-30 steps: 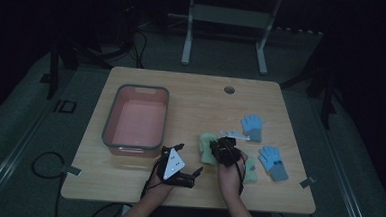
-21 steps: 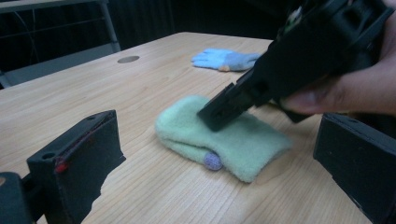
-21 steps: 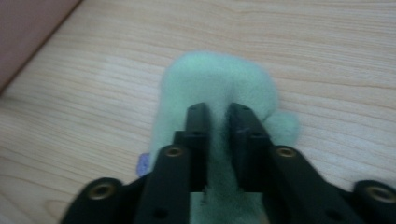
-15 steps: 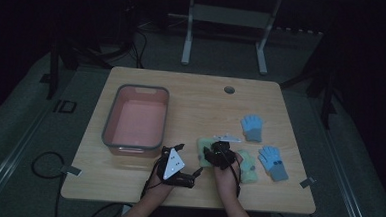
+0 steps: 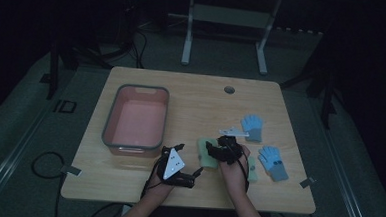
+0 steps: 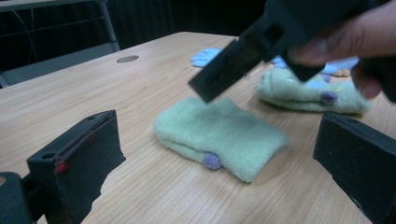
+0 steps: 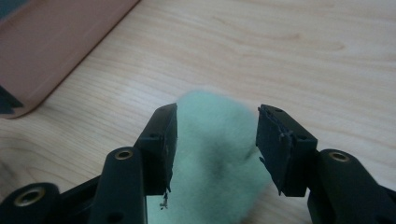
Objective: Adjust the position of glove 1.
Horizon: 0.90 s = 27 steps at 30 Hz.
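Note:
A light green glove [image 5: 206, 157] lies flat on the wooden table [image 5: 196, 98]. My right gripper [image 5: 211, 148] hovers over it, pointing down. In the right gripper view its jaws have just been opening and now stand apart around the glove [image 7: 215, 168] without pressing on it; the gripper [image 7: 215, 126] is open. My left gripper [image 5: 195, 174] rests near the front edge and points at the same glove [image 6: 219, 135]. Its jaws are wide apart and empty, so that gripper [image 6: 219, 172] is open too. A second green glove [image 5: 251, 167] lies right of the hand.
A pink bin [image 5: 135, 120] with a grey rim stands at the left, close to my left gripper. Two blue gloves [image 5: 252, 126] [image 5: 273, 163] lie at the right. A round cable hole [image 5: 229, 89] is in the far tabletop.
My right hand has shifted a little left and toward the front, over the green glove. The left hand has stayed where it was.

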{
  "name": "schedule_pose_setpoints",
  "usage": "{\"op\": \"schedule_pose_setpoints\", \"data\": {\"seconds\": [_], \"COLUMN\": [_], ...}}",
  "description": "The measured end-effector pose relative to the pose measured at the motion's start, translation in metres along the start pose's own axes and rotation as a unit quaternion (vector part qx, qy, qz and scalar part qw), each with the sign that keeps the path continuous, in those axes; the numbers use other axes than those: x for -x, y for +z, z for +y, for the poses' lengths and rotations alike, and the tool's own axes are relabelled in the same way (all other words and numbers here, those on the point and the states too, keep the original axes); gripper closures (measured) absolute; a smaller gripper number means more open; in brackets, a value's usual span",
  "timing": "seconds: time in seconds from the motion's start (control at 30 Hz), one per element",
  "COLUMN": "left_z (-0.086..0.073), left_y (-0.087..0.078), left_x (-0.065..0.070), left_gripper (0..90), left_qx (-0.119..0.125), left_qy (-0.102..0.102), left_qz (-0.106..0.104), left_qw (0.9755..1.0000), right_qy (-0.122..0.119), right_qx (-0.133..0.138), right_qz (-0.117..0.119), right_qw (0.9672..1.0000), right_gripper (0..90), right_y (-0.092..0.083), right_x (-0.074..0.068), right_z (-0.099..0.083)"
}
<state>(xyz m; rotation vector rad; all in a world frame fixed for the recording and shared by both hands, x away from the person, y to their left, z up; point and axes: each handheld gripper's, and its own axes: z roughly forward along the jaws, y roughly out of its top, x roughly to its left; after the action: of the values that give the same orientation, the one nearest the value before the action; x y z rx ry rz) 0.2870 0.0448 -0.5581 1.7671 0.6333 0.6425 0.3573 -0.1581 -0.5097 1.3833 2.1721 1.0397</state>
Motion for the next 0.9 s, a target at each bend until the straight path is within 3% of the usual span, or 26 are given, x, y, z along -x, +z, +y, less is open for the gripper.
{"op": "schedule_pose_setpoints", "data": {"seconds": [0.37,0.43,0.53,0.63,0.67,0.83,0.87,0.9], "left_z": [0.0,0.0,0.0,0.0,0.0,0.0,0.0,0.0], "left_y": [0.0,0.0,0.0,0.0,0.0,0.0,0.0,0.0], "left_x": [0.0,0.0,0.0,0.0,0.0,0.0,-0.001,-0.001], "left_gripper": [0.6,0.6,0.6,0.6,0.6,0.6,0.6,0.6], "left_qx": [0.0,0.0,0.0,0.001,0.0,0.0,0.0,0.0], "left_qy": [-0.002,-0.002,0.0,-0.002,-0.002,-0.001,-0.001,-0.001], "left_qz": [0.0,0.0,0.0,0.0,0.0,0.0,0.001,0.001], "left_qw": [1.0,1.0,1.0,1.0,1.0,1.0,1.0,1.0], "right_qy": [-0.035,-0.054,-0.062,-0.087,-0.09,-0.106,-0.118,-0.118], "right_qx": [0.03,0.038,0.038,0.043,0.043,0.041,0.042,0.042], "right_qz": [0.028,0.041,0.052,0.057,0.069,0.068,0.073,0.073], "right_qw": [0.9985,0.997,0.996,0.9936,0.9926,0.9912,0.9894,0.9894], "right_gripper": [53.8,53.9,54.1,54.8,54.9,55.8,56.3,56.3], "right_y": [-0.027,-0.034,-0.04,-0.047,-0.049,-0.055,-0.059,-0.059], "right_x": [0.024,0.03,0.036,0.042,0.045,0.052,0.062,0.062], "right_z": [0.017,0.019,0.02,0.019,0.018,0.013,0.007,0.007]}}
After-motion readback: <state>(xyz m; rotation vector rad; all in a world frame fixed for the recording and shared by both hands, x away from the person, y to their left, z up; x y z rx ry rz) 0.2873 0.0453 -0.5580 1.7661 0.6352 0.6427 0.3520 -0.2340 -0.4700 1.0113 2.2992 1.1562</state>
